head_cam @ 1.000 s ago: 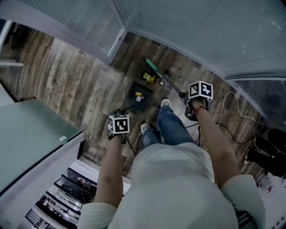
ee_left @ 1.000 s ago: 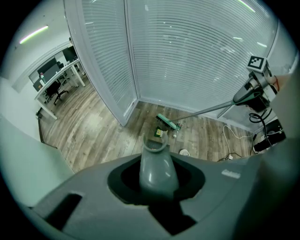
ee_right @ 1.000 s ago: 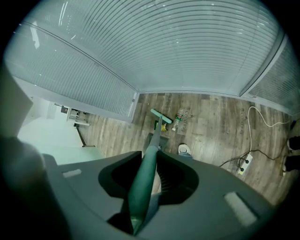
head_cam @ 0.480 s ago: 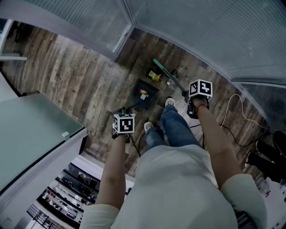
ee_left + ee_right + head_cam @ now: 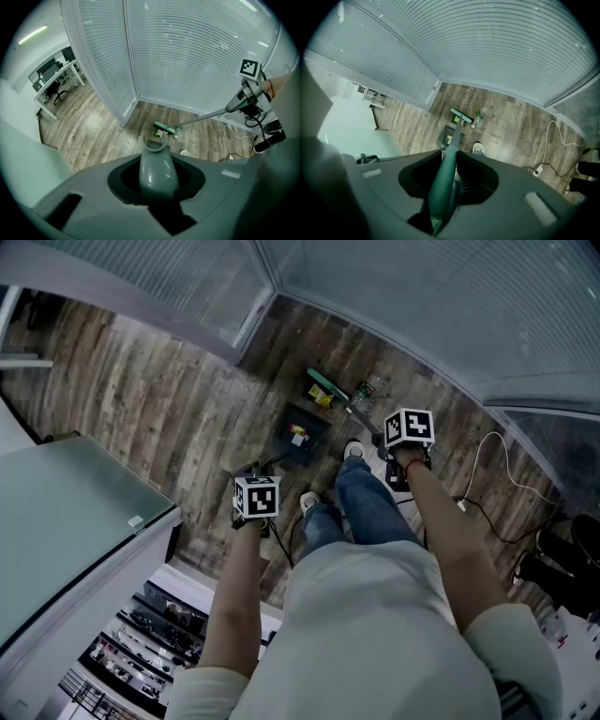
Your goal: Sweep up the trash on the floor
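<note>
Three downward views, seemingly same floor (image 5: 169,399)

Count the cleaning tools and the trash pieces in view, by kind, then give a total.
Cleaning tools: 2 (broom, dustpan)
Trash pieces: 3 (yellow wrapper, plastic bottle, scrap in the dustpan)
Total: 5

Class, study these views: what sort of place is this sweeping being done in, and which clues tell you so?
Most likely an office: partition walls covered in slatted blinds, desks with monitors and chairs beyond them, and a wood-plank floor.
</note>
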### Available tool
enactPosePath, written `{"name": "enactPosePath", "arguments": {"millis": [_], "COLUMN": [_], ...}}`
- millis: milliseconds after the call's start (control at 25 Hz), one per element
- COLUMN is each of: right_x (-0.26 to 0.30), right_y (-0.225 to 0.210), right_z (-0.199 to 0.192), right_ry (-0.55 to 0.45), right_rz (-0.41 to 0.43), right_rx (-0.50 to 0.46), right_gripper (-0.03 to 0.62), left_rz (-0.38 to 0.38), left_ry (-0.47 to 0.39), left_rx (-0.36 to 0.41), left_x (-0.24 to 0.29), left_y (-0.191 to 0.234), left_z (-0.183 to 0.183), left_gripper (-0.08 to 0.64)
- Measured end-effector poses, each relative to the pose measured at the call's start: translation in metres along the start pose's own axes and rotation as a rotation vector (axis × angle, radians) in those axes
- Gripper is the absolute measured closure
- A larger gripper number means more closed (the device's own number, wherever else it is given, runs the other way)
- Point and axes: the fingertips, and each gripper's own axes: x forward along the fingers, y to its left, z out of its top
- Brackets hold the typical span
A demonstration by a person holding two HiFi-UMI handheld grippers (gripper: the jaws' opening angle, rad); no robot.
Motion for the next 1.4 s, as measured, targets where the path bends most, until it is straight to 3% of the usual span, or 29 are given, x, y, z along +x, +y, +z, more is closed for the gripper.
{"name": "enactPosePath", "arguments": {"millis": [1400], "right_x": [0.002], "right_y": [0.035], "right_z": [-0.096], "right_ry": [0.111], "right_rz": [0.076], "right_rx": [-0.037], "right_gripper": [0.482], "left_rz": [-0.003], "left_ry": [-0.013], "left_rx": [0.015], "left_x": [-0.001], "left_y": [-0.004], "left_z": [-0.013], "left_gripper": [0.466]}}
